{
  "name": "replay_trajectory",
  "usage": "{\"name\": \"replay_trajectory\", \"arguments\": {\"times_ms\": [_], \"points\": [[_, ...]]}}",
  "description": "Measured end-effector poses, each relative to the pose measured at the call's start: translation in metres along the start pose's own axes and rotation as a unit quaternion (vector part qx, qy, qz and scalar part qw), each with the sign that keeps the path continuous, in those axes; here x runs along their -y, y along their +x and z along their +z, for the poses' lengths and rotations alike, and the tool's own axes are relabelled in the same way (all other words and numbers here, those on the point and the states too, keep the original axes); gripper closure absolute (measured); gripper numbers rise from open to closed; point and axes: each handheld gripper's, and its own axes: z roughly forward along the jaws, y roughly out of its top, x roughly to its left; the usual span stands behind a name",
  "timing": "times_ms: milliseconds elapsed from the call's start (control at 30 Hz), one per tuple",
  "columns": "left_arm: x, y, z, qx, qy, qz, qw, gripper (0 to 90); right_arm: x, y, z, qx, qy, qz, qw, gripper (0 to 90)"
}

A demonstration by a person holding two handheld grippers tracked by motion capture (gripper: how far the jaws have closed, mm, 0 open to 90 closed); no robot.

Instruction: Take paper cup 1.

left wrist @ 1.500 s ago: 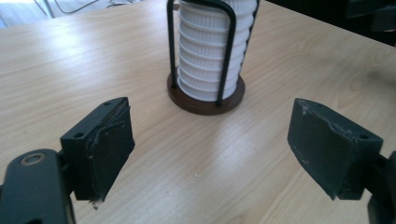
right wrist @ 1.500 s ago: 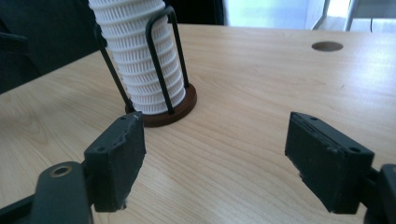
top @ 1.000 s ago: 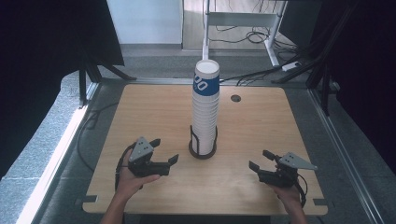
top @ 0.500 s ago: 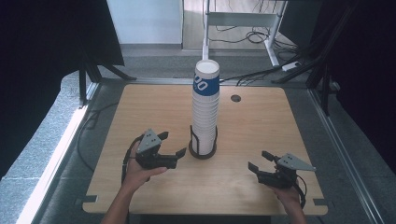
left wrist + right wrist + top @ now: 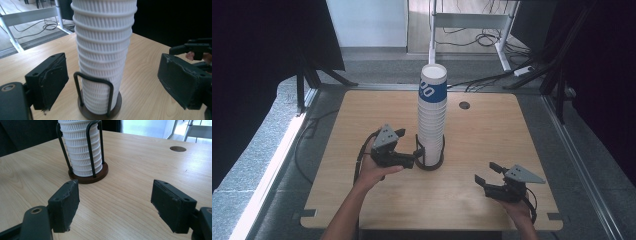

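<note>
Topping out past the left gripper [image 5: 110,82] view, cup stack [image 5: 103,57].

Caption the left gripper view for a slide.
Open left gripper facing a tall stack of ribbed white paper cups in a black wire holder.

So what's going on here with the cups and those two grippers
A person at a light wooden table holds a black two-jaw gripper in each hand. The left gripper is up against the tall stack of white ribbed paper cups, which stands in a black wire holder with a round dark base. Its jaws have just been opening and now stand on either side of the stack without pressing on it. The right gripper rests open near the table's front edge, apart from the stack, with nothing between its jaws.
</note>
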Motion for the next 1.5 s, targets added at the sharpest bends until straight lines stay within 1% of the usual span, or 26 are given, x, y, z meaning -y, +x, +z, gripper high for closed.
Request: {"name": "replay_trajectory", "arguments": {"times_ms": [33, 133, 167, 300, 367, 433, 600, 633, 733, 767, 933, 1033, 1133, 1200, 1300, 1400, 1500], "points": [[-0.003, 0.001, 0.004, 0.001, 0.001, 0.005, 1.0, 8.8, 0.0, 0.0, 0.0, 0.0, 0.0, 0.0, 1.0, 22.9], [-0.006, 0.002, 0.008, 0.007, 0.004, 0.006, 0.9999, 8.3, 0.0, 0.0, 0.0, 0.0, 0.0, 0.0, 1.0, 22.9], [-0.008, 0.004, 0.011, 0.012, 0.003, 0.004, 0.9999, 8.0, 0.001, 0.001, 0.001, -0.001, 0.002, -0.001, 1.0, 22.9], [-0.013, 0.007, 0.016, 0.015, 0.001, 0.0, 0.9999, 7.9, 0.001, 0.001, 0.003, -0.002, 0.005, -0.004, 1.0, 22.9], [-0.016, 0.011, 0.021, 0.02, -0.001, -0.005, 0.9998, 7.4, 0.002, 0.003, 0.004, -0.004, 0.008, -0.004, 0.9999, 22.8], [-0.018, 0.012, 0.023, 0.02, -0.001, -0.005, 0.9998, 6.7, 0.002, 0.003, 0.004, -0.003, 0.009, -0.007, 0.9999, 22.8], [-0.023, 0.014, 0.032, 0.024, -0.002, -0.001, 0.9997, 5.4, 0.002, 0.002, 0.004, -0.004, 0.011, -0.004, 0.9999, 22.8], [-0.023, 0.015, 0.037, 0.029, 0.003, -0.002, 0.9996, 5.0, 0.002, 0.002, 0.004, -0.003, 0.011, -0.004, 0.9999, 22.9], [-0.023, 0.015, 0.042, 0.029, 0.006, -0.004, 0.9996, 5.0, 0.002, 0.002, 0.004, -0.002, 0.01, -0.004, 0.9999, 22.8], [-0.025, 0.014, 0.046, 0.028, 0.008, -0.002, 0.9996, 5.0, 0.002, 0.002, 0.004, -0.002, 0.01, -0.004, 0.9999, 22.9], [-0.028, 0.014, 0.053, 0.025, 0.011, 0.003, 0.9996, 5.0, 0.003, 0.002, 0.004, -0.002, 0.011, -0.004, 0.9999, 22.9], [-0.031, 0.016, 0.06, 0.024, 0.008, -0.002, 0.9997, 5.6, 0.003, 0.002, 0.005, -0.003, 0.013, -0.005, 0.9999, 22.8], [-0.032, 0.016, 0.063, 0.023, 0.009, -0.005, 0.9997, 5.8, 0.003, 0.003, 0.006, -0.003, 0.015, -0.006, 0.9999, 22.8], [-0.031, 0.018, 0.068, 0.016, 0.014, -0.009, 0.9997, 6.6, 0.004, 0.003, 0.006, -0.004, 0.017, -0.007, 0.9998, 22.8], [-0.03, 0.019, 0.069, 0.019, 0.014, -0.008, 0.9997, 7.6, 0.004, 0.003, 0.007, -0.004, 0.018, -0.008, 0.9998, 22.7], [-0.031, 0.017, 0.069, 0.015, 0.012, -0.001, 0.9998, 11.6, 0.004, 0.004, 0.007, -0.003, 0.02, -0.011, 0.9997, 22.6], [-0.03, 0.016, 0.068, 0.015, 0.013, 0.002, 0.9998, 12.2, 0.004, 0.004, 0.007, -0.006, 0.019, -0.01, 0.9998, 22.3]]}}
